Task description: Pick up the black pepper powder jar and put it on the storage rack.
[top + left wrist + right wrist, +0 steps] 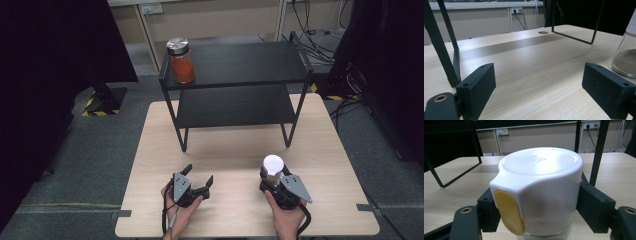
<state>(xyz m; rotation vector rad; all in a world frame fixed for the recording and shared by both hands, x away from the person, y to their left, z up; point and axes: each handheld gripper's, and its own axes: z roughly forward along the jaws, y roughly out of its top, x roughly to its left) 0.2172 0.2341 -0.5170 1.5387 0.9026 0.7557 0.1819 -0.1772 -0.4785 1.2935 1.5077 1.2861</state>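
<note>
A glass jar with a white lid stands on the light wooden table at the front right. My right gripper is shut on it, one jaw on each side just below the lid. In the right gripper view the lid has a yellow tab, and my right gripper clamps the jar. My left gripper rests at the front left, open with nothing between its jaws. In the left gripper view my left gripper frames bare table, with the jar's glass body, holding sandy powder, off to the right.
A black two-tier shelf rack stands at the table's far side. A jar of orange-red powder with a metal lid sits on its top shelf at the left. Cables lie on the floor behind the rack.
</note>
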